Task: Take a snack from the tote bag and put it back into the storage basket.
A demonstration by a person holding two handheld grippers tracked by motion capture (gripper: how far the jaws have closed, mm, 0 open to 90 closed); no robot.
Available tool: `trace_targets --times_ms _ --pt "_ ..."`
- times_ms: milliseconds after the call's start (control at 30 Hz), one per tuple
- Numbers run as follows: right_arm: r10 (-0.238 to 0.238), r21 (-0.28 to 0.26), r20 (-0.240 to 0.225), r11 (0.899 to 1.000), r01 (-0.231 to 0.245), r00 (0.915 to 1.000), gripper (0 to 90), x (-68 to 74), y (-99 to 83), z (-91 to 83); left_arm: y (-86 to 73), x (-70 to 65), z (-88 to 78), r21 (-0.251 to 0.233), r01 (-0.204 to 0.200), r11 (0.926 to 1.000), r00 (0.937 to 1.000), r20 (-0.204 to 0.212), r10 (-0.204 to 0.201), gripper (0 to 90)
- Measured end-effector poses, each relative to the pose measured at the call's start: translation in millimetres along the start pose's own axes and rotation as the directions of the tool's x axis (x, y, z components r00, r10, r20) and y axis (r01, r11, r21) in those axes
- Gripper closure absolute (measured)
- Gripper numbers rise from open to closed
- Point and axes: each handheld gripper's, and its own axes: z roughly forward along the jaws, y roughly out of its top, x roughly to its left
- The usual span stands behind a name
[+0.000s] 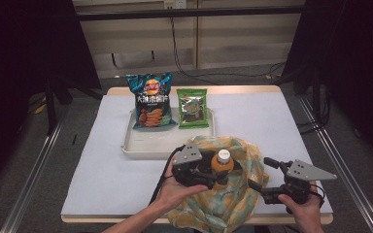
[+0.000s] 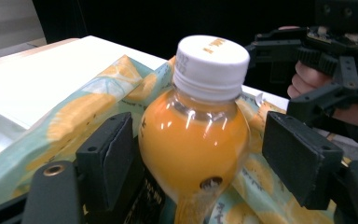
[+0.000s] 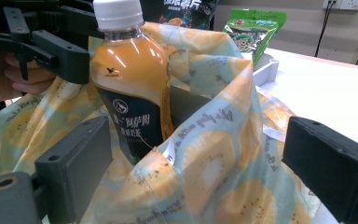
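On the white counter (image 1: pixel 107 170) the left tool (image 1: pixel 212 175), held in the person's left hand (image 1: pixel 177 189), reaches into the mouth of a fabric bag (image 1: pixel 233 194) printed with orange and kiwi slices on pale blue-green. Its jaws stand wide apart on either side of an orange drink bottle (image 1: pixel 222 164) with a white cap (image 2: pixel 210 58). In the left gripper view the bottle's shoulder lies against, or just beside, the left pad (image 2: pixel 107 158), while a clear gap shows between the bottle and the right pad (image 2: pixel 298 156); the tool is spread, not clamped on it. The bottle stands upright, its lower part with the dark label down inside the bag, its neck and cap above the rim.

Behind the bag a pale tray (image 1: pixel 141 145) carries a dark blue bag of crisps (image 1: pixel 150 102) and, to its right, a smaller green snack packet (image 1: pixel 192 108), both propped up.

Farther right, the right tool (image 1: pixel 261 174), held in the right hand (image 1: pixel 303 208), lies at the bag's right edge. Its jaws are wide apart; in the right gripper view the near rim of the bag rises between the two pads (image 3: pixel 74 168), and I cannot tell whether either pad touches the cloth
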Motion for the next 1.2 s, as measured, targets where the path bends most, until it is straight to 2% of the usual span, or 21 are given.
trace_targets --times_ms 33,100,167,300,400,467,533,600,800,900,967,1100,1200 --pt "0.0 -0.001 0.003 1.0 0.0 1.0 6.8 -0.5 -0.4 1.2 -0.8 -1.0 4.1 0.017 -0.002 0.9998 0.9999 -0.013 0.003 21.9" --pt "-0.003 0.0 0.004 1.0 0.003 1.0 6.8 -0.6 -0.4 1.3 -0.7 0.8 8.2 0.019 0.008 0.9998 0.9996 -0.025 -0.008 21.5" --pt "-0.004 0.001 0.003 1.0 0.004 1.0 6.8 0.0 -0.7 1.3 -0.7 2.1 11.1 0.013 0.016 0.9998 0.9998 -0.016 -0.015 21.4" --pt "-0.007 0.005 0.009 1.0 0.007 0.9999 6.8 -0.7 -1.5 1.6 -2.5 1.6 18.5 0.039 0.007 0.9992 0.9999 -0.014 -0.006 21.5" --pt "-0.006 0.014 0.01 1.0 0.006 0.9999 7.1 -1.3 -2.1 2.9 -2.5 -1.4 23.6 0.042 0.006 0.9991 0.9999 -0.014 -0.005 23.0" --pt "-0.005 0.011 0.007 1.0 0.005 1.0 7.0 -0.6 -2.4 3.5 -2.9 -3.0 26.4 0.061 -0.003 0.9982 0.9993 -0.037 0.006 24.3" --pt "-0.011 0.014 0.005 1.0 0.011 0.9999 7.0 -0.3 -2.7 3.6 -2.5 -1.9 27.1 0.058 -0.001 0.9983 0.9994 -0.035 0.004 29.6" --pt "-0.01 0.019 0.005 1.0 0.01 0.9999 7.0 -0.3 -3.0 3.9 -2.1 0.1 26.8 0.062 0.007 0.9981 0.9995 -0.032 -0.005 29.8" --pt "-0.017 0.022 0.001 1.0 0.017 0.9999 6.7 0.3 -3.6 4.4 -1.6 1.3 24.2 0.071 -0.007 0.9974 0.9999 0.008 0.006 30.2" --pt "-0.008 0.011 0.006 1.0 0.008 0.9999 6.6 0.8 -4.5 2.9 -1.7 3.0 22.0 0.07 -0.007 0.9975 0.9995 0.031 0.005 30.3" --pt "0.0 0.004 -0.003 1.0 0.0 1.0 6.3 1.6 -5.3 0.5 -1.6 2.7 21.0 0.067 0.005 0.9977 0.9995 0.032 -0.007 30.3" --pt "-0.001 -0.006 0.005 1.0 0.001 1.0 5.7 2.9 -5.1 -2.3 -2.0 3.7 19.5 0.069 -0.005 0.9976 0.9973 0.073 0.0 30.4" --pt "-0.006 0.0 0.002 1.0 0.006 1.0 5.4 4.0 -5.3 -1.1 -0.3 3.1 17.9 0.064 -0.01 0.9979 0.9961 0.088 0.005 30.4"
